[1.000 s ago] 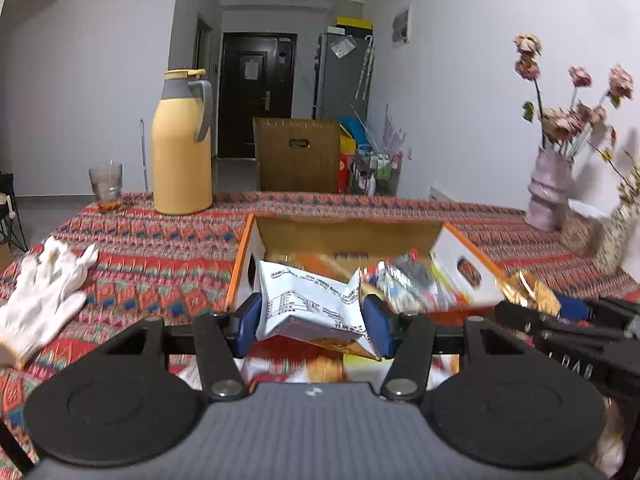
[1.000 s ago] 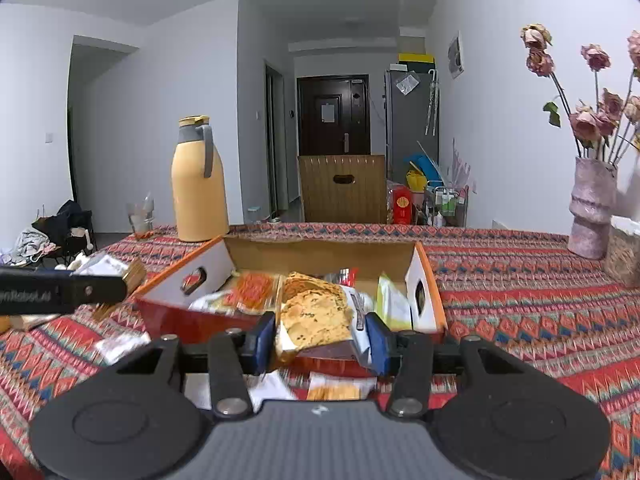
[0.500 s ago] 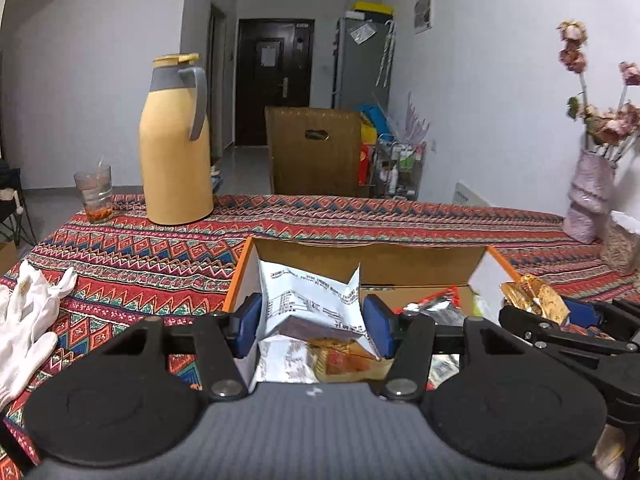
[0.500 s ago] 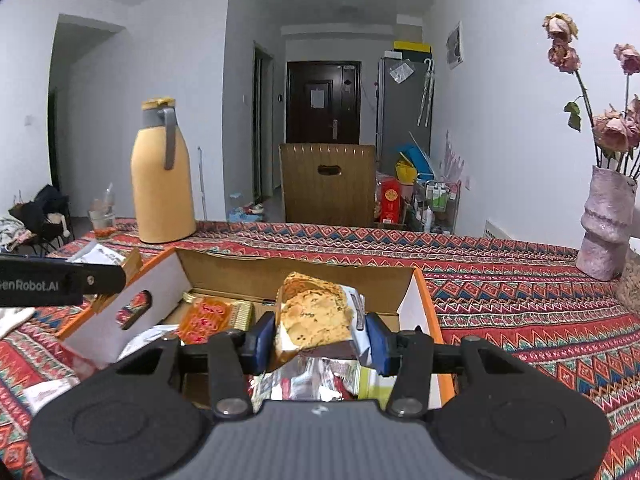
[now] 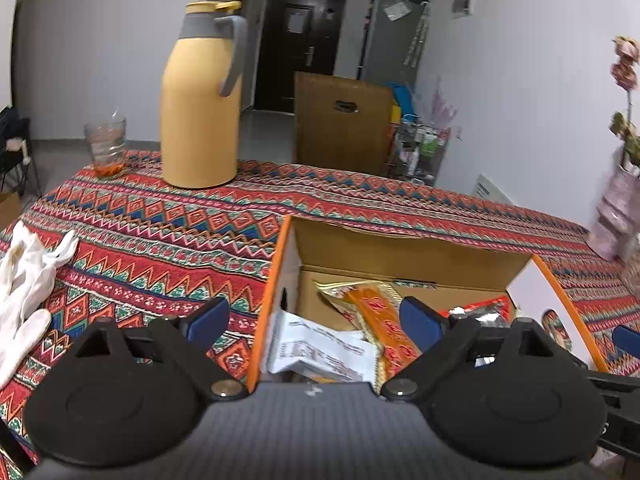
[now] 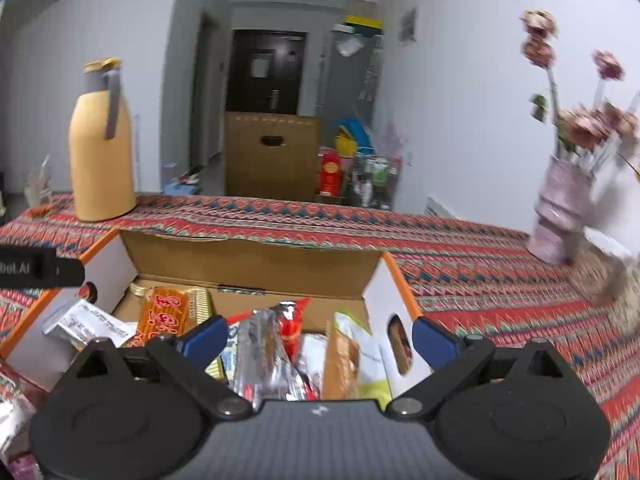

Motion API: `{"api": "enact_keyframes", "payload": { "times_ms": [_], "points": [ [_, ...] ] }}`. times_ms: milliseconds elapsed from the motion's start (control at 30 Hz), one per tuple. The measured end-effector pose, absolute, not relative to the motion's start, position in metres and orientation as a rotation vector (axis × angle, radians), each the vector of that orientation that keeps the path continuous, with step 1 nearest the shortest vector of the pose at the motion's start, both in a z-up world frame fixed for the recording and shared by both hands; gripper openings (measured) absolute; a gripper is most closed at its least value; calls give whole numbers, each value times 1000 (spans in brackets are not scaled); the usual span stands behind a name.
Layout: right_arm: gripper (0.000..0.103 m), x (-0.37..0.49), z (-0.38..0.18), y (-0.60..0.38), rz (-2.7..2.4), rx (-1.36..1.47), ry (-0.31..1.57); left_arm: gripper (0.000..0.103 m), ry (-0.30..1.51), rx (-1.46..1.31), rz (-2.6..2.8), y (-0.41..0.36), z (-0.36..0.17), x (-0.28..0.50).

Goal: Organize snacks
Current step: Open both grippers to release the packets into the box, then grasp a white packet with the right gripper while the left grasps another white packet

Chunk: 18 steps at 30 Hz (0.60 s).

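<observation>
Since a second ago both packets have left the grippers: the white printed packet (image 5: 320, 354) that sat between the left pads now lies inside the cardboard box (image 5: 404, 248) against its left wall, and the cracker packet (image 6: 344, 360) that the right pads held now stands on edge among the other snacks at the box's right end. The left gripper (image 5: 316, 320) hangs over the box's left wall with its jaws opening, wide apart, one blue pad at 9 o'clock over the tablecloth (image 5: 160, 236) and the other at 3 o'clock over the box; nothing is pressed between them. The right gripper (image 6: 316, 338) likewise has its jaws opening and spread, and the snacks below touch neither pad. In the box, an orange packet (image 6: 162, 314) lies at 11 o'clock of the right gripper, and a silver and red wrapper (image 6: 276, 344) stands just beside the cracker packet. Outward on the table, a yellow thermos jug (image 5: 200, 100) stands at 11 o'clock of the box, a glass (image 5: 106, 146) to the jug's left, white gloves (image 5: 24, 280) at 9 o'clock near the table edge, and a vase of dried flowers (image 6: 560, 216) at 2 o'clock.
</observation>
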State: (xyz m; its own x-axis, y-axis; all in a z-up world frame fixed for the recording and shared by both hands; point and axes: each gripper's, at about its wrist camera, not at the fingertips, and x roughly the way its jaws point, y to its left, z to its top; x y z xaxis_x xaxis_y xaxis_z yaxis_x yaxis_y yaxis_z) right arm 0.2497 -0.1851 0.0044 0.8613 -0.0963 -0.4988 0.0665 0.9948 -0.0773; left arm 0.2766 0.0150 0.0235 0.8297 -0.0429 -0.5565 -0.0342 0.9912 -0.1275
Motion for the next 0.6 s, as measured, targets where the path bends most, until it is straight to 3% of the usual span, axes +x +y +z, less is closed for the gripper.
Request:
{"api": "enact_keyframes", "payload": {
  "times_ms": [133,600],
  "points": [
    [103,234,5,-186,-112,-65,528,103,552,-114,-1,9,29,269],
    [103,192,-11,-222,-41,25,534,103,506,2,-13,-28,31,239]
  ]
}}
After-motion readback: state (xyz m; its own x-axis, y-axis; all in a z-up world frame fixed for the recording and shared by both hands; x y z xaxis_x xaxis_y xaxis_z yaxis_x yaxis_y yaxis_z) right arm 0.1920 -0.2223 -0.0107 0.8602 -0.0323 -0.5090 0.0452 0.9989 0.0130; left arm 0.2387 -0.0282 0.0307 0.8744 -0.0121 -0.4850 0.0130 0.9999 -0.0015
